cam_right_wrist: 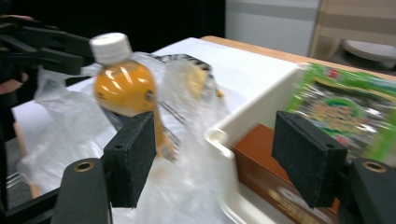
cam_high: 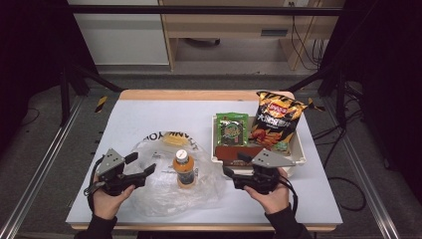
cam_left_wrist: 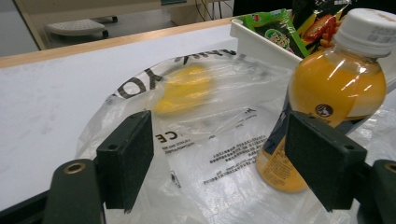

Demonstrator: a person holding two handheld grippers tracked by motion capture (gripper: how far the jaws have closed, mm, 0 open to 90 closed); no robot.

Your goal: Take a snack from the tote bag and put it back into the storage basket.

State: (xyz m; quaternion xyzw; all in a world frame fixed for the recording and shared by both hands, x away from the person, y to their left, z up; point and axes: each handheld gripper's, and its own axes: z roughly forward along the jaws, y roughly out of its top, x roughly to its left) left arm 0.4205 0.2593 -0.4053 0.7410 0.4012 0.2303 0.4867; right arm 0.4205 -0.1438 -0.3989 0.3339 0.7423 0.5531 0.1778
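Upright: juice bottle [cam_high: 184, 170], cap up

Clear, crinkled plastic bag [cam_high: 169, 184], glossy; orange drink bottle [cam_high: 184, 169] of smooth transparent plastic with a matt white cap; white plastic tray [cam_high: 297, 149], smooth; foil-like snack packets [cam_high: 274, 122], shiny; matt pale table [cam_high: 149, 114] with wooden edging; gripper pads [cam_left_wrist: 126, 158], rough black foam.

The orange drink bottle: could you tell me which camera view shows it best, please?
The left gripper view: the orange drink bottle is close and sharp there, standing upright on the clear plastic bag, its label partly behind a jaw. The right gripper view shows it blurred; the high view shows it small but whole.
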